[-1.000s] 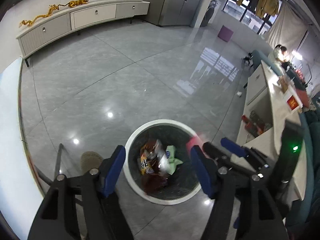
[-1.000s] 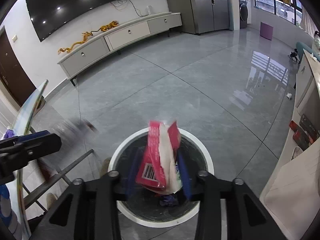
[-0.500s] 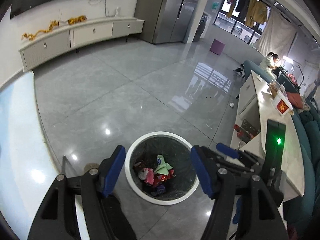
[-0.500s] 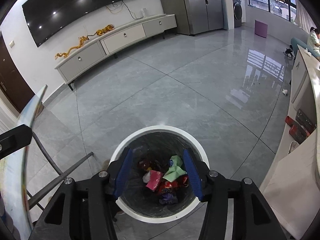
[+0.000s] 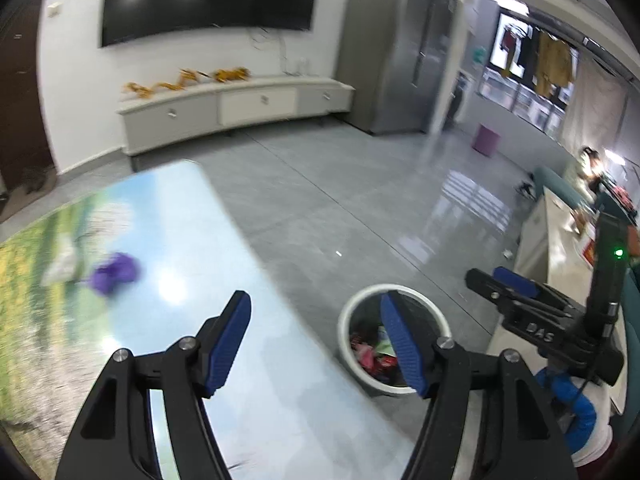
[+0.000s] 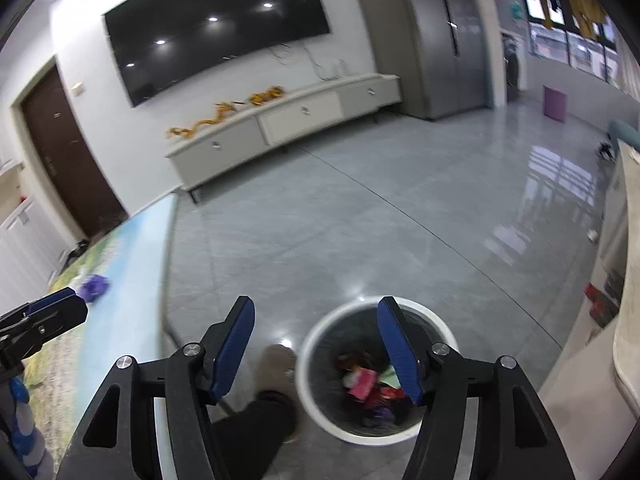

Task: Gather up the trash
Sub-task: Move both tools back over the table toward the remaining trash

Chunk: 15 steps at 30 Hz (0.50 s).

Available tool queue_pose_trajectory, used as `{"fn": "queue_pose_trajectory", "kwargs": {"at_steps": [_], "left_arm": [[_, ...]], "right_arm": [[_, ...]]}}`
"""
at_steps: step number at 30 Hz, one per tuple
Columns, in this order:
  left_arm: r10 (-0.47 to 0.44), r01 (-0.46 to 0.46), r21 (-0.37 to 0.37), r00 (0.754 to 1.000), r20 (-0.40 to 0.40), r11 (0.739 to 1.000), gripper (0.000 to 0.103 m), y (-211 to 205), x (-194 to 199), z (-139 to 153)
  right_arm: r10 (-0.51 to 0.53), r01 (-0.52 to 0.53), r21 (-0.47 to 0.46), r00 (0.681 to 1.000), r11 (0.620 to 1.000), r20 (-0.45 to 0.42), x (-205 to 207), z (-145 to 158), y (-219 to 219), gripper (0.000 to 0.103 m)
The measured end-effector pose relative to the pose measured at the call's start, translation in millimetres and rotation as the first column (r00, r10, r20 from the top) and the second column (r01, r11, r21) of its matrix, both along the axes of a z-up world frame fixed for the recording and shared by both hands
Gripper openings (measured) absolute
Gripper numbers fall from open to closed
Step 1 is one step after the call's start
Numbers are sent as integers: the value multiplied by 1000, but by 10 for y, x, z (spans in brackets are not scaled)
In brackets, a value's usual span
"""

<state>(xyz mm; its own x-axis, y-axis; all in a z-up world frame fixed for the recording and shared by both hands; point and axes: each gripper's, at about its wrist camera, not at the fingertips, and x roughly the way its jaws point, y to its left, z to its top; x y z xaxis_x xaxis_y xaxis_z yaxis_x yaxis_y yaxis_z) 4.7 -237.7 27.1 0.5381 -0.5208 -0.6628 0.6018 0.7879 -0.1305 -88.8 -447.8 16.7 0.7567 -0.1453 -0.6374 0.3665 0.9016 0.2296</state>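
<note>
**Operator A:** Since the earlier frames, both views have swung up from the bin toward the table and the far wall, and the red and white packet once held between the right gripper's pads is gone from them. What is the jaw state?

**Operator B:** Left gripper (image 5: 316, 340): jaws stand wide, nothing between the blue pads (image 5: 228, 340). Right gripper (image 6: 316, 344): jaws are opening, nothing between them either.

**Operator A:** Location of the trash?

**Operator B:** One purple crumpled piece (image 5: 116, 272) lies on the table (image 5: 192, 248), on its printed landscape top, with a pale scrap (image 5: 64, 264) touching its left side. It is blurred in the left wrist view; its long axis seems to run roughly across the picture, but which way it points cannot be told. The right wrist view shows the same piece near the table's edge, just beyond the left gripper's tip.

**Operator A:** And the collected items?

**Operator B:** They sit in the round white-rimmed trash bin (image 6: 312, 344) on the grey tiled floor (image 6: 360, 240), beside the table. Red, pink, green and purple wrappers (image 6: 368, 384) are heaped at its bottom, lying in mixed directions. The bin stands upright, mouth up. In the right wrist view it shows behind the right-hand pad; a shoe (image 6: 276, 364) and dark trouser leg stand just left of it.
</note>
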Motion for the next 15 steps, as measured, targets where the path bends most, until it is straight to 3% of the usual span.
{"fn": "queue_pose_trajectory", "kwargs": {"at_steps": [8,15], "left_arm": [[161,-159,-21,983,88,987,66,919,-116,207],[305,-302,-42,950,74,952,66,1569,-246,195]], "right_arm": [[166,-163,-62,984,985,58,159,386,753,69],[300,-292,-104,951,951,73,266,548,1352,72]]}}
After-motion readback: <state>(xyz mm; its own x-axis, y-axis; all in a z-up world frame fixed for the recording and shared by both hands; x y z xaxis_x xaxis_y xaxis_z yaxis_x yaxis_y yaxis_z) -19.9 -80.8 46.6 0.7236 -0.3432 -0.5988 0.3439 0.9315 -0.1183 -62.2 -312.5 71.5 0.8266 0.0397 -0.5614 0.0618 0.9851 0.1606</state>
